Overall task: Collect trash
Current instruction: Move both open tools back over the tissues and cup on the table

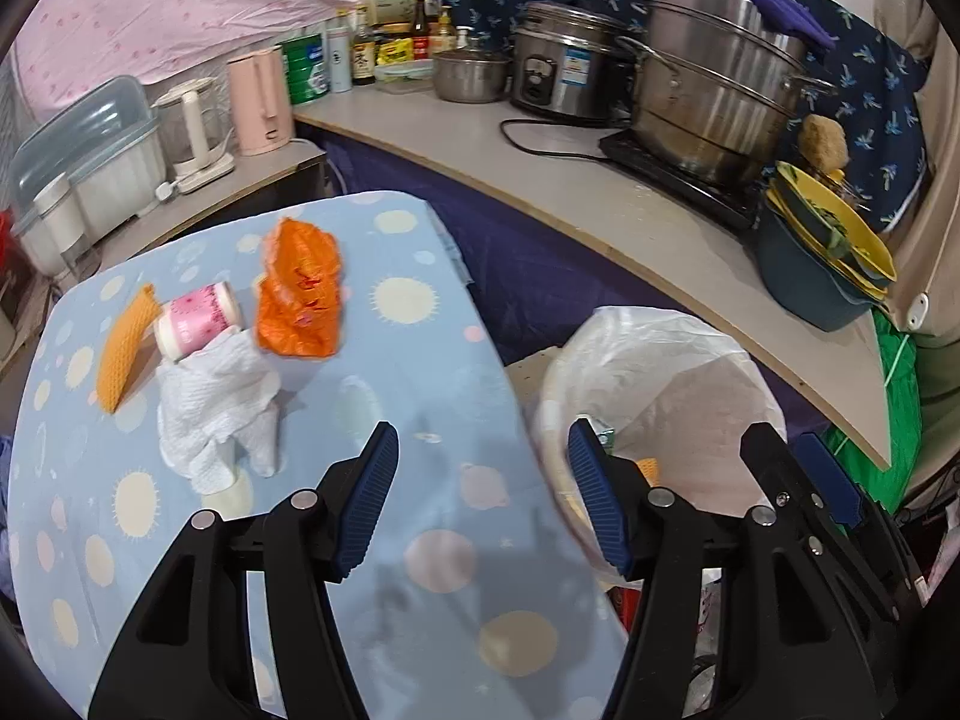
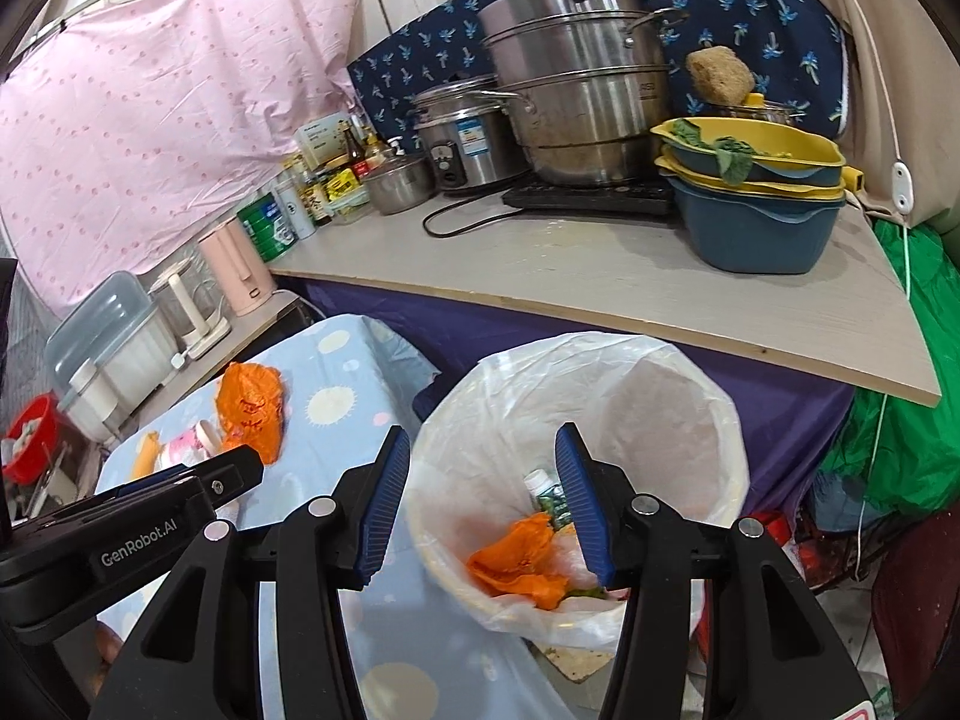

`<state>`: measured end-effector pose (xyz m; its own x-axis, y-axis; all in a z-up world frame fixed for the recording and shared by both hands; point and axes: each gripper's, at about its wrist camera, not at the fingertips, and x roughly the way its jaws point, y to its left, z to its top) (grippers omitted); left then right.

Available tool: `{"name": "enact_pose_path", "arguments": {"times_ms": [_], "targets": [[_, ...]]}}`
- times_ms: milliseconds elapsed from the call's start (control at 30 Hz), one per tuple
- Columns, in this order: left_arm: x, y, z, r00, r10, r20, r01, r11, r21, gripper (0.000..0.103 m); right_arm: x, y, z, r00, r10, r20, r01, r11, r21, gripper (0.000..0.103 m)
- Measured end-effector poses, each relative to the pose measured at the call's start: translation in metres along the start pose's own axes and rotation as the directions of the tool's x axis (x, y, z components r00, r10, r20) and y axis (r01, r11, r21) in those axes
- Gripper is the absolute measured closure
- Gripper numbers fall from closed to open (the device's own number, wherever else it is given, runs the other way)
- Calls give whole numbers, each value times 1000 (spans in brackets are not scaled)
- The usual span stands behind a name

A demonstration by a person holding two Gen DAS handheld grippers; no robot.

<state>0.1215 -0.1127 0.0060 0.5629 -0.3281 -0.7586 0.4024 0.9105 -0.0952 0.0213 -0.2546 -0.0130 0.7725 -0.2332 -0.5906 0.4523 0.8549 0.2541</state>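
both grippers, left (image 1: 483, 450) and right (image 2: 482, 456), tilt downward, fingers (image 2: 384, 504) parted, holding nothing.

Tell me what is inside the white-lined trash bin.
Inside the trash bin: a crumpled orange bag, a small white-capped bottle and some green scraps. The right tool's finger covers part of the pile, and whatever lies under the bag is hidden.

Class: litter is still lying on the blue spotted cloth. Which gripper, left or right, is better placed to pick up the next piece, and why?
Probably the left gripper: open and empty, it faces the white tissue and orange bag. The right gripper, also open and empty, faces the bin.
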Motion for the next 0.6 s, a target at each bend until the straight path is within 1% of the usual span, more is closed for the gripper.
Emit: {"name": "enact_pose_path", "arguments": {"times_ms": [200,300,367,433,533,600], "targets": [[4,44,-3,999,41,-17,-42,997,-63,44,11,36,-8,999,29,-29,-31,998,-48,53],[6,73,-7,997,74,-21,-76,991,-106,37,19,56,-12,998,49,-48,-52,996,-76,53],[7,92,-9,995,95,-25,-97,986,-136,31,24,69,-15,997,58,-60,-64,994,-93,53],[10,114,-11,992,118,-32,-122,977,-175,28,30,84,-18,995,71,-74,-79,991,-111,53],[14,143,-13,989,140,-50,-147,964,-222,26,38,103,-23,992,84,-93,-96,986,-137,53],[17,161,-15,986,156,-61,-167,954,-250,22,46,115,-26,990,93,-110,-109,982,-152,53]]}}
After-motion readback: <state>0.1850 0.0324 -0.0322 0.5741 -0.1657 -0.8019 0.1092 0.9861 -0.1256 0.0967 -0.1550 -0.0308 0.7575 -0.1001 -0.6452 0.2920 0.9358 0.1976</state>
